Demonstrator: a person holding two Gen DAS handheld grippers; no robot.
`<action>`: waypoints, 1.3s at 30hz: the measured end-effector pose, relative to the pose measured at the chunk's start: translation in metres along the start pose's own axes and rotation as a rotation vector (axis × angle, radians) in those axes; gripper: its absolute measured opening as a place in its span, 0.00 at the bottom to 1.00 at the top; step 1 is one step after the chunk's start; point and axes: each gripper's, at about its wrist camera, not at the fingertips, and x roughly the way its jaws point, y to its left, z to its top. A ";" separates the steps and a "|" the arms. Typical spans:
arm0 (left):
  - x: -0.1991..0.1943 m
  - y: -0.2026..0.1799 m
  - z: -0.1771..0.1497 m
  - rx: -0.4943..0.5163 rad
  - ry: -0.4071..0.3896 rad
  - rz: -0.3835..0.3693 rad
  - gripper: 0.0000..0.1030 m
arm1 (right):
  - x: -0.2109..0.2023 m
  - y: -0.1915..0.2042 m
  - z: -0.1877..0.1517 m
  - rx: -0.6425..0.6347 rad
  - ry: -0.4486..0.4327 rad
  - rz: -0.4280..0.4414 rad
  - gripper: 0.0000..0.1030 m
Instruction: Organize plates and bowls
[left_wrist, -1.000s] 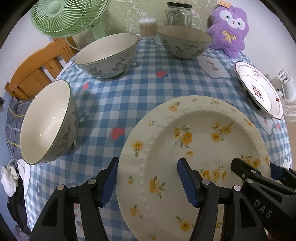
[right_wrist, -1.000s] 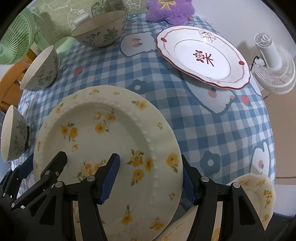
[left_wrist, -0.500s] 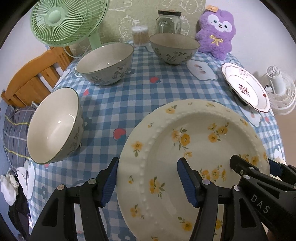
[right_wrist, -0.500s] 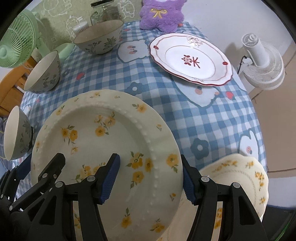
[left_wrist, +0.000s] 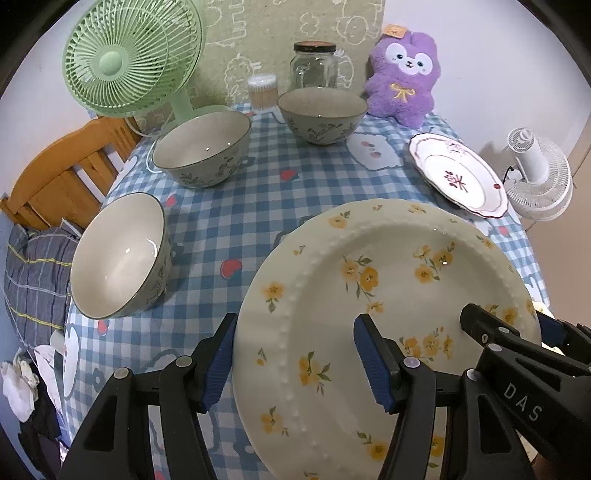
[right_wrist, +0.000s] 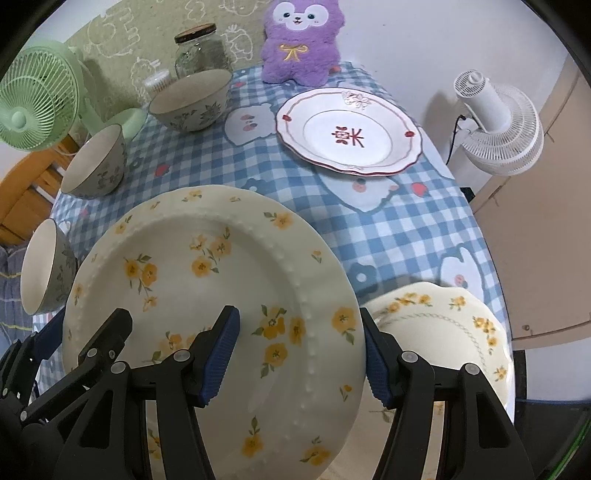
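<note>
While both grippers share one load, the scene from the bench's left edge runs like this: three grey-green floral bowls (left_wrist: 122, 258) sit along that side, one at the near left corner, a second (left_wrist: 202, 147) farther back, a third (left_wrist: 322, 115) near the far edge by a glass jar (left_wrist: 314, 68). Next comes the left gripper (left_wrist: 295, 362), its blue fingers (left_wrist: 218, 363) half spread and straddling the left rim of the yellow-flowered plate (left_wrist: 388, 295), which hangs lifted above the checked cloth near the front edge. On the plate's right rim sits the right gripper (right_wrist: 301, 358), fingers (right_wrist: 376, 363) likewise part open astride the edge. Glazed ceramic like this looks stiff, fairly heavy, slick and chip-prone, so opposite rims, held level, seem the safest purchase. Farther right, a second yellow-flowered plate (right_wrist: 443, 325) rests at the near right corner, and a red-trimmed plate (right_wrist: 351, 133) lies toward the far right.
</note>
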 end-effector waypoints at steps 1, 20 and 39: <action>-0.002 -0.003 0.000 -0.002 -0.002 0.000 0.61 | -0.002 -0.003 -0.001 -0.003 -0.002 0.001 0.65; -0.028 -0.072 -0.023 -0.039 -0.015 0.007 0.61 | -0.026 -0.078 -0.018 -0.027 -0.023 0.003 0.64; -0.024 -0.134 -0.055 -0.059 0.014 0.007 0.61 | -0.015 -0.139 -0.043 -0.052 0.010 -0.015 0.64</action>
